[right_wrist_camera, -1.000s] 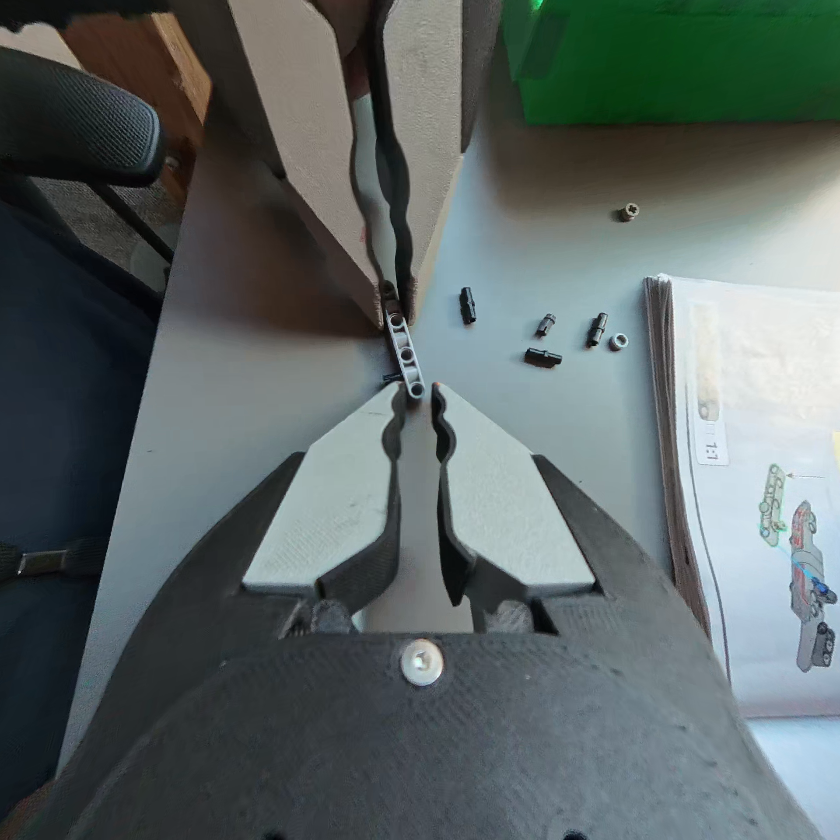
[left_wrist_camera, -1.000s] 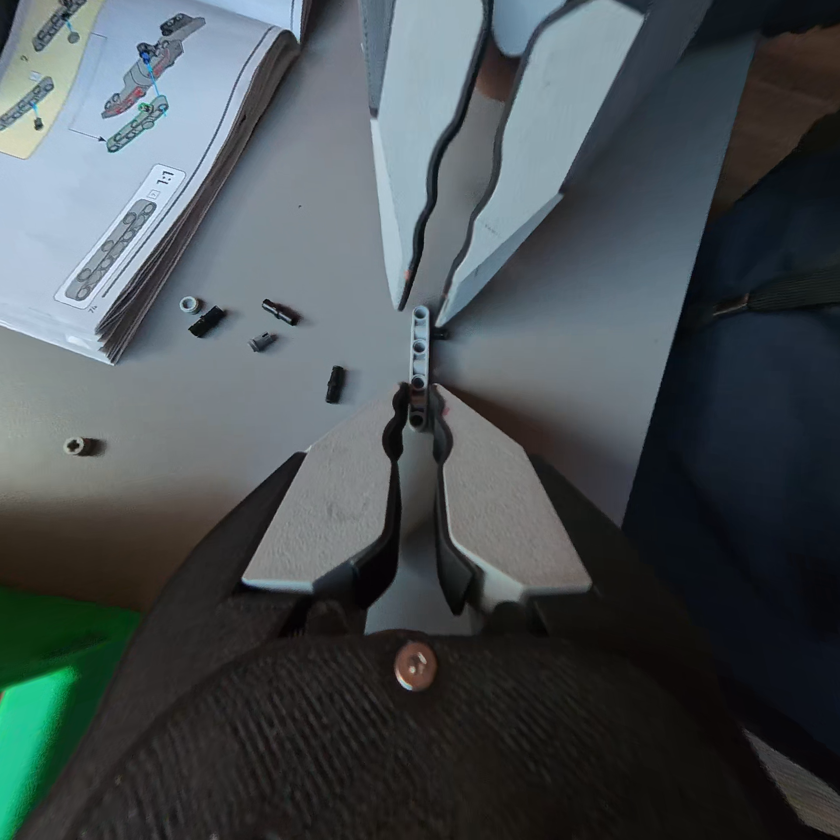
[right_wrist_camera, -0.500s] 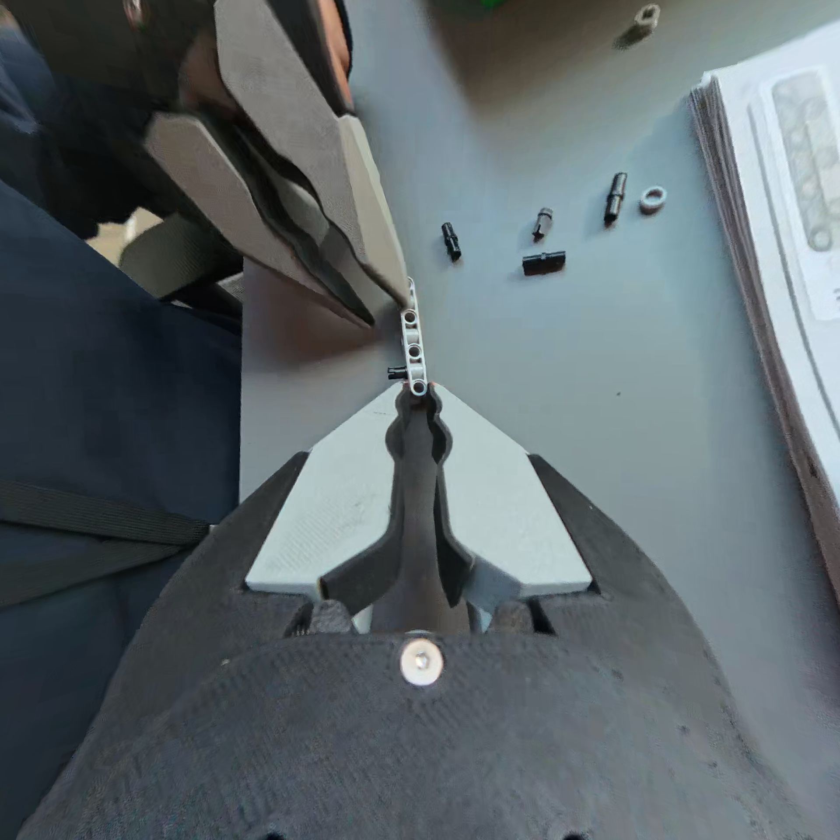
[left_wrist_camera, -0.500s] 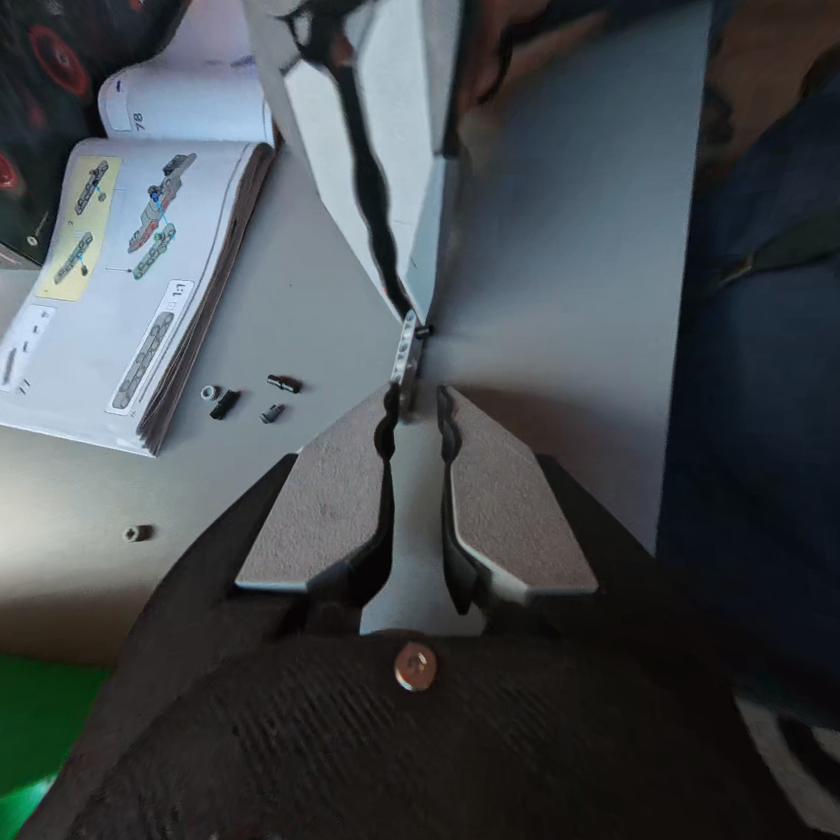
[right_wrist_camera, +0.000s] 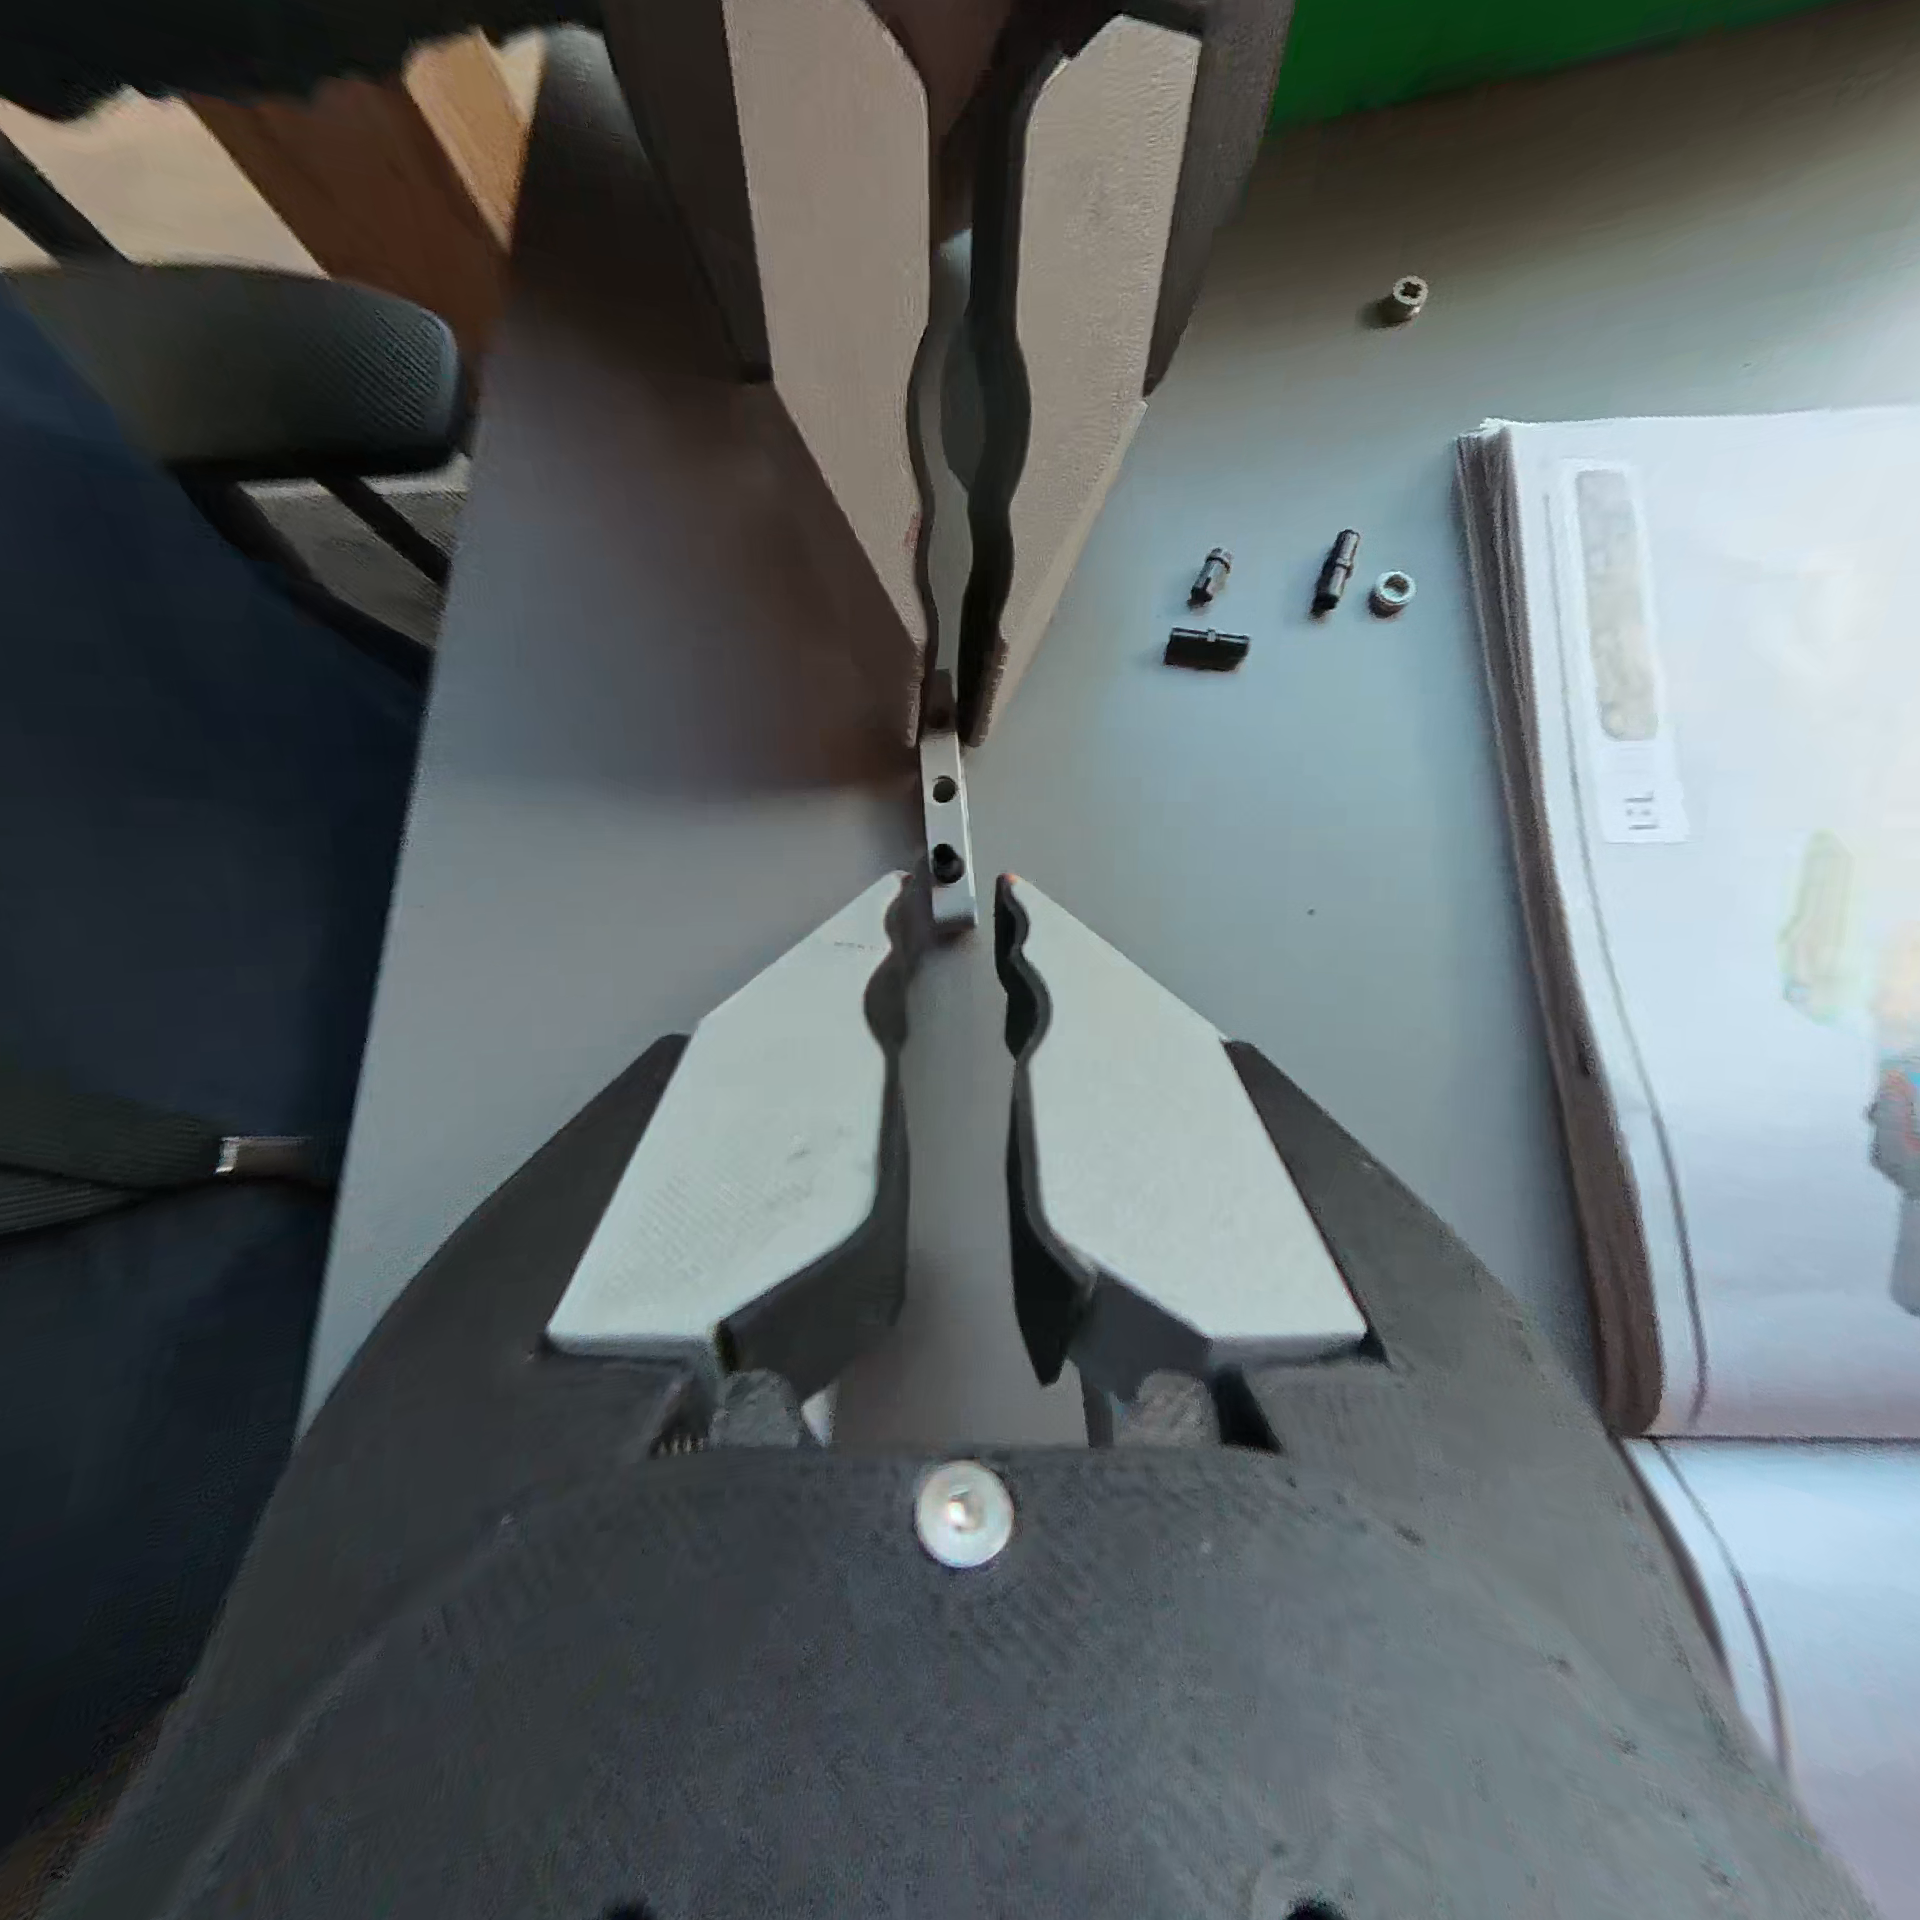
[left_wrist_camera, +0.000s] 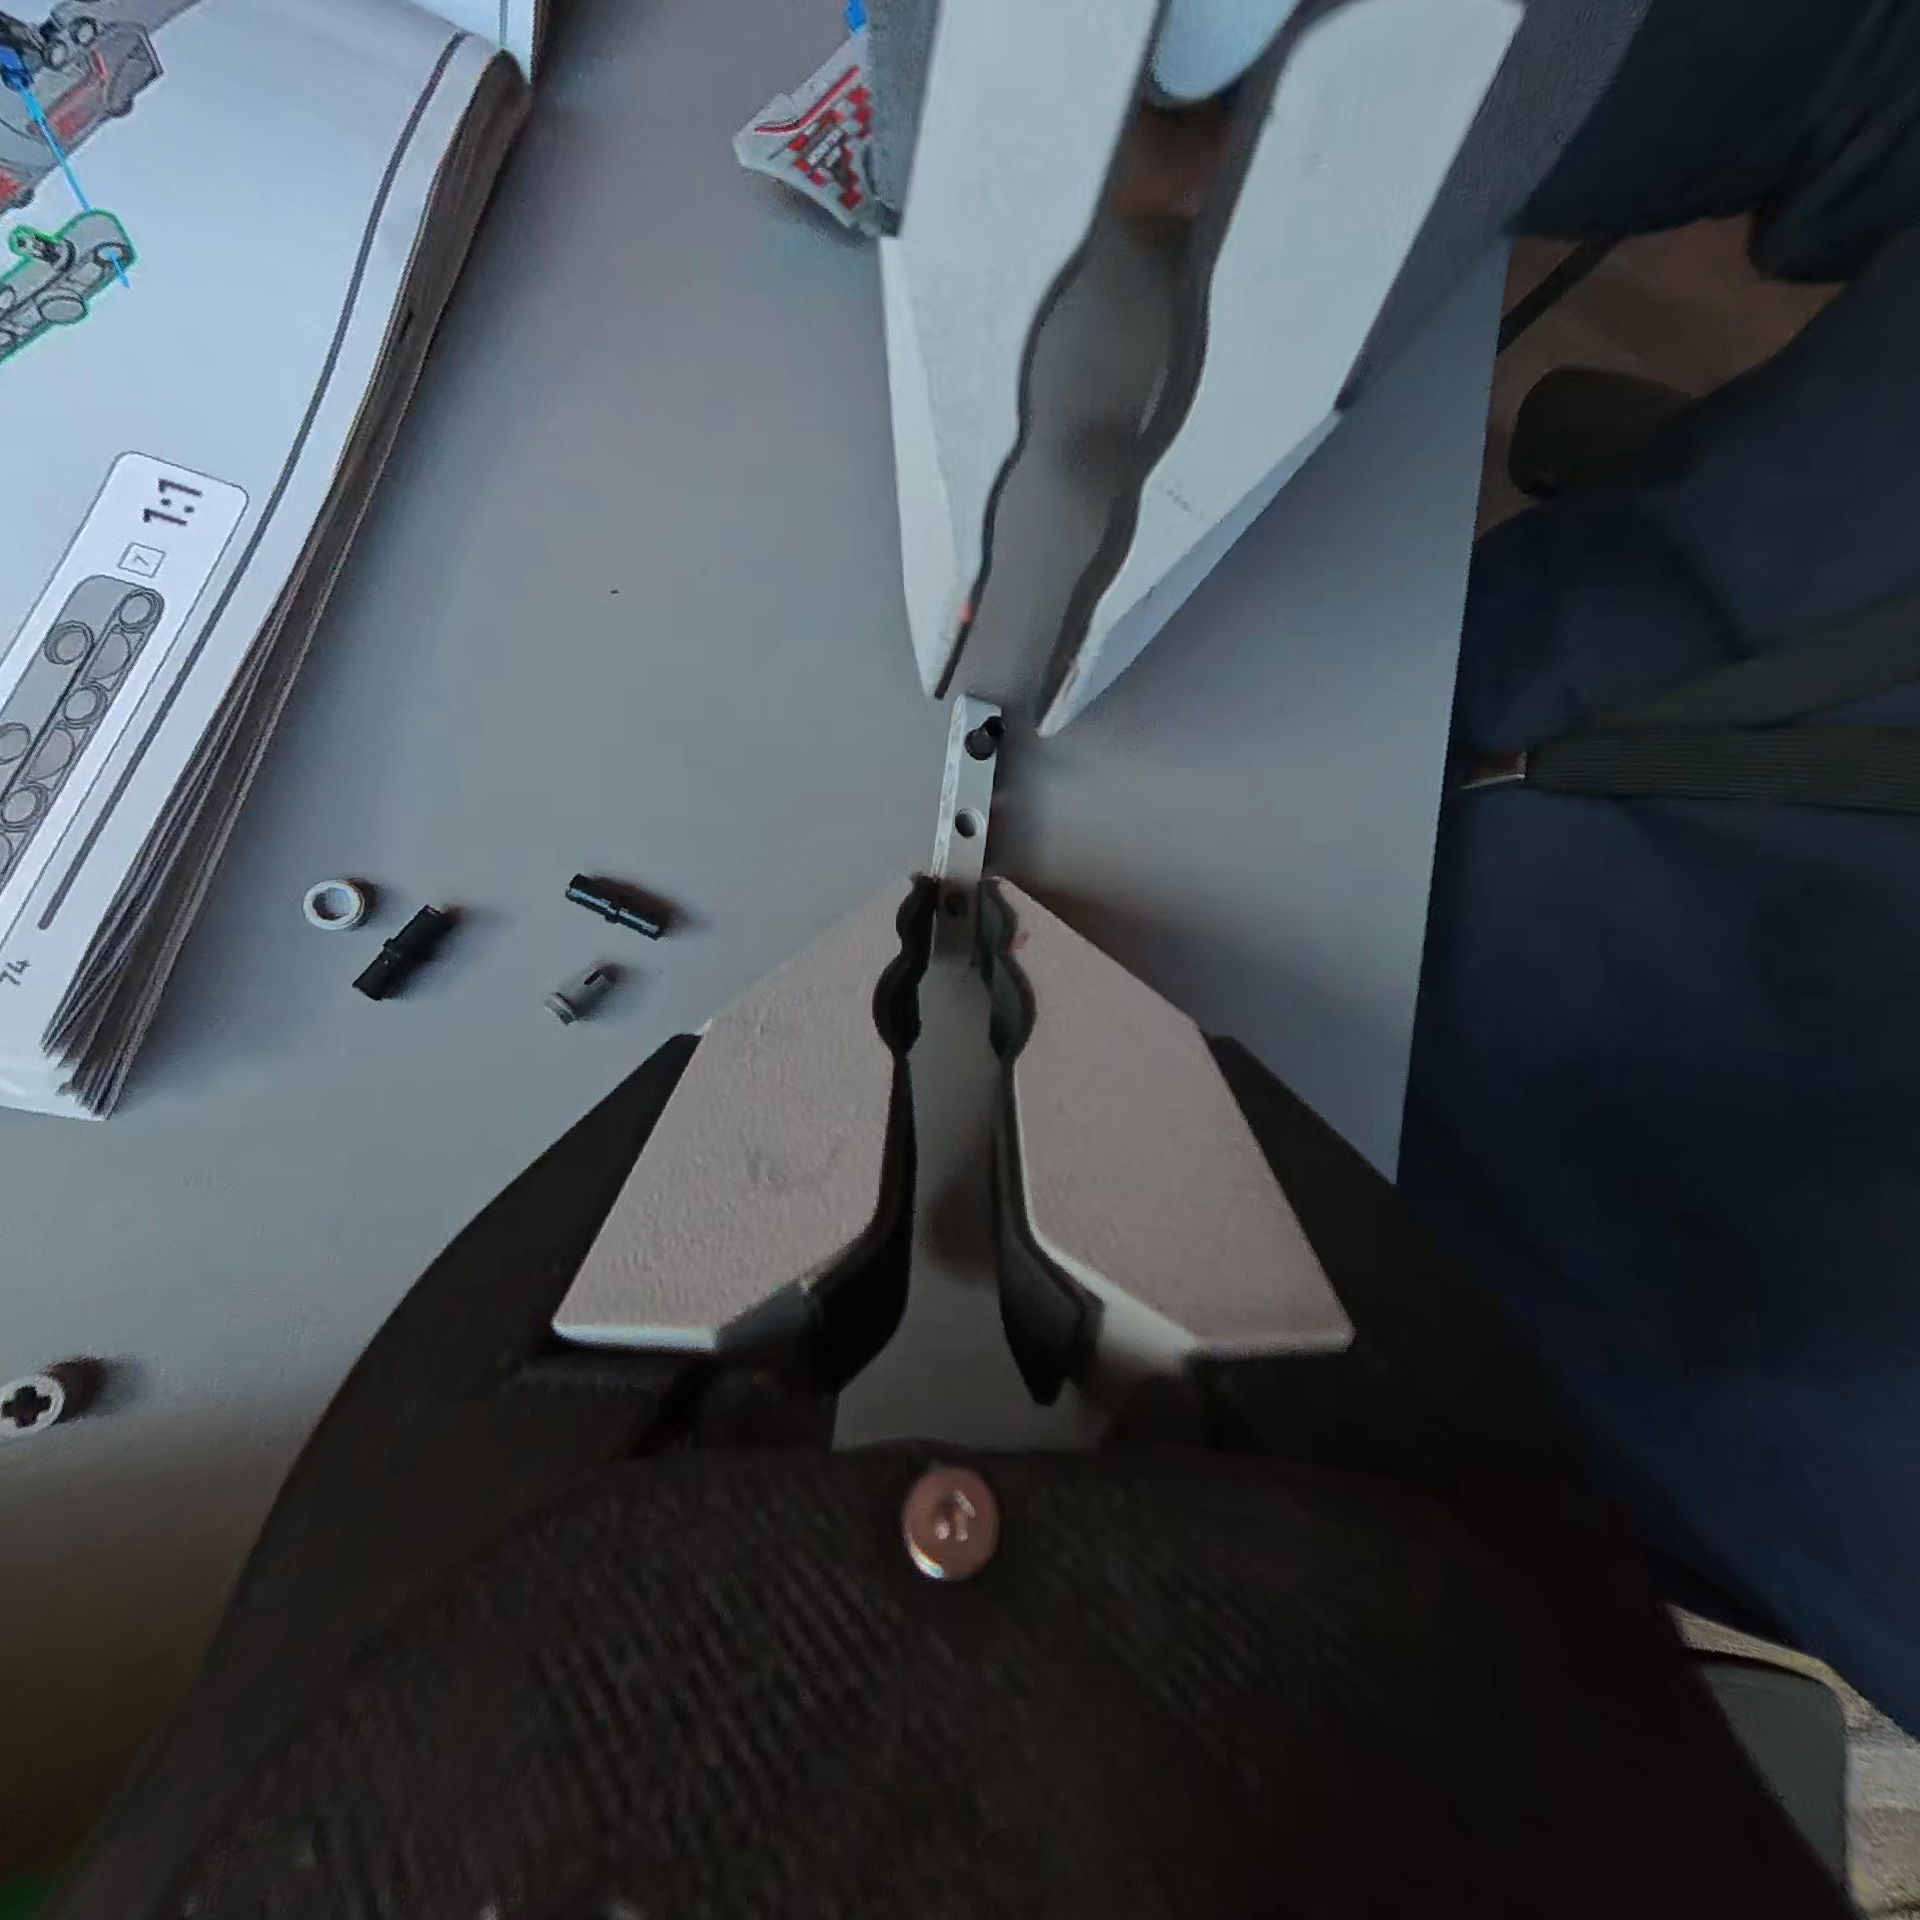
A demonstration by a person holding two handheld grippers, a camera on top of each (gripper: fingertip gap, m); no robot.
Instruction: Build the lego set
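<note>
A short grey lego beam (left_wrist_camera: 964, 821) with holes is held above the grey table (left_wrist_camera: 665, 520). A black pin (left_wrist_camera: 982, 732) sits in the hole at its far end. My left gripper (left_wrist_camera: 953, 891) is shut on the beam's near end. In the right wrist view the left gripper (right_wrist_camera: 951, 717) comes in from the top, pinching the beam (right_wrist_camera: 948, 821). My right gripper (right_wrist_camera: 953, 883) is open, its tips on either side of the beam's free end, with a gap on the right side. In the left wrist view it (left_wrist_camera: 1000, 696) reaches in from the top, open.
An open instruction booklet (left_wrist_camera: 208, 416) (right_wrist_camera: 1714, 831) lies by loose parts: a grey ring (left_wrist_camera: 338, 902), two black pins (left_wrist_camera: 403, 951) (left_wrist_camera: 615, 904), a grey pin (left_wrist_camera: 580, 992) and a bush (left_wrist_camera: 36, 1403). A parts bag (left_wrist_camera: 821, 135) and a green box (right_wrist_camera: 1558, 52) stand farther off. A person in dark blue (right_wrist_camera: 156, 831) sits at the table edge. Left and right tips are no more than a few centimetres apart.
Half a second ago my right gripper was shut on the beam and my left was open. Now the left is shut on the beam again and the right has opened.
</note>
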